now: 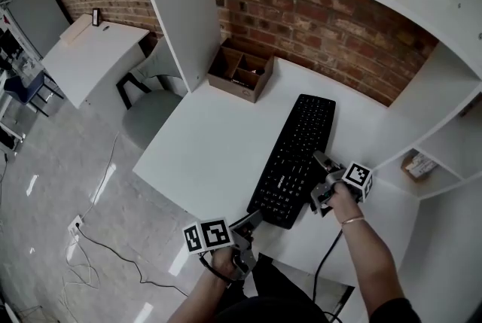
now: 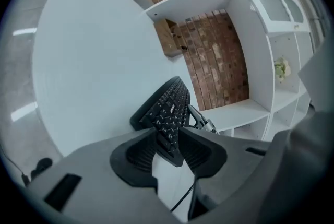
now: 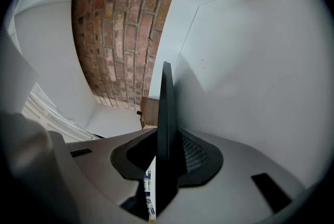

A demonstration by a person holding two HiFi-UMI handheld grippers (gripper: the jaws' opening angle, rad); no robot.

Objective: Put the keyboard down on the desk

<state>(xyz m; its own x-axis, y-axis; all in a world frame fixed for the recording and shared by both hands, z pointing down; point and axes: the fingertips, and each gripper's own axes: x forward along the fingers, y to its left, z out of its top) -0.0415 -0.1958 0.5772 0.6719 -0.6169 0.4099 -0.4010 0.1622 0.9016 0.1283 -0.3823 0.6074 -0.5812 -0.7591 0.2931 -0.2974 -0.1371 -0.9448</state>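
Observation:
A black keyboard (image 1: 297,156) lies lengthwise on the white desk (image 1: 203,156), reaching from the brick wall toward the front edge. My left gripper (image 1: 251,222) holds its near left corner; in the left gripper view that corner (image 2: 167,113) sits wedged between the two pads of the left gripper (image 2: 166,147). My right gripper (image 1: 321,181) grips the keyboard's right long edge. In the right gripper view the keyboard (image 3: 166,108) stands edge-on, a thin dark blade clamped in the right gripper (image 3: 166,157).
A brown wooden organiser box (image 1: 241,71) stands at the back of the desk against the brick wall (image 1: 339,28). White shelves (image 1: 444,126) flank the desk on the right. A grey chair (image 1: 151,109) sits off the left edge. A black cable (image 1: 328,254) hangs near the front.

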